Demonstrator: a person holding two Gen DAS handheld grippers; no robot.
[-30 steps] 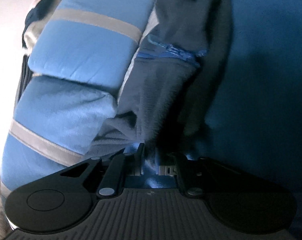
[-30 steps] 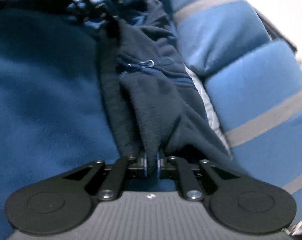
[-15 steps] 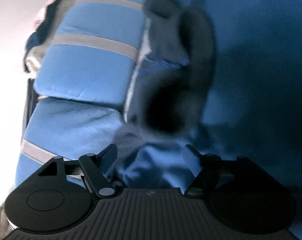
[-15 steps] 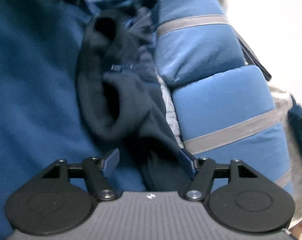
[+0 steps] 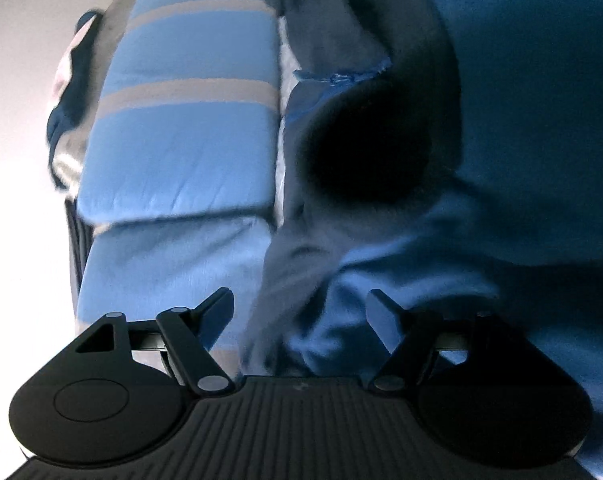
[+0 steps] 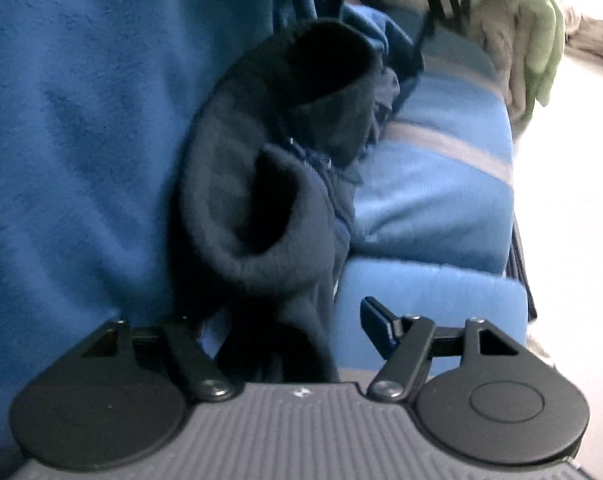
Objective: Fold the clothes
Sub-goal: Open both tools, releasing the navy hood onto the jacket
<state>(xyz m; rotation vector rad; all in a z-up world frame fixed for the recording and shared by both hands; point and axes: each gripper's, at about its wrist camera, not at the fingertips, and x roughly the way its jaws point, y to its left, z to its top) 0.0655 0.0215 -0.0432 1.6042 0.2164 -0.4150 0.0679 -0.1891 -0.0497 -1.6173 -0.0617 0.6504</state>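
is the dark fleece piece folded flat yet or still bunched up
Still bunched up. The dark fleece piece lies in a loose curl with a gaping hollow beside the striped blue folded stack, and it shows no flat folded edge.

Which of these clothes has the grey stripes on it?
The light blue folded garment, lying beside the dark navy fleece. It alone carries grey bands; the navy fleece and the royal blue fleece are plain.
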